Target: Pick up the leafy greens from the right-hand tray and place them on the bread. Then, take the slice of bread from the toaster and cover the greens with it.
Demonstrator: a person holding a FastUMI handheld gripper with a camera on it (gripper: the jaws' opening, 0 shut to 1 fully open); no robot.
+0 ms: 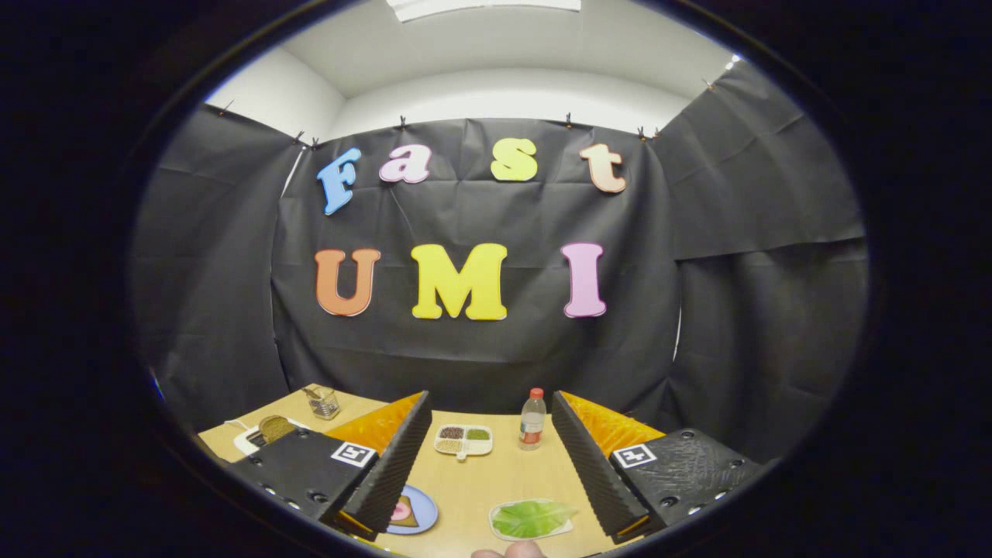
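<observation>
My gripper (492, 473) is open, held above the wooden table (496, 480) with nothing between its fingers. The leafy greens (532, 518) lie on a small white tray (502, 530) between the fingers, nearer the right one. A blue plate (422, 514) with a slice of bread and a pink topping peeks out beside the left finger, partly hidden by it. A white toaster (249, 440) with a brown bread slice (275, 427) standing in it sits beyond the left finger, at the table's far left.
A divided white dish (463, 439) with seeds and spices and a small bottle (532, 419) with a red cap stand at the table's far edge. A glass jar (323, 402) sits near the toaster. A person's fingertip (521, 551) shows just below the tray.
</observation>
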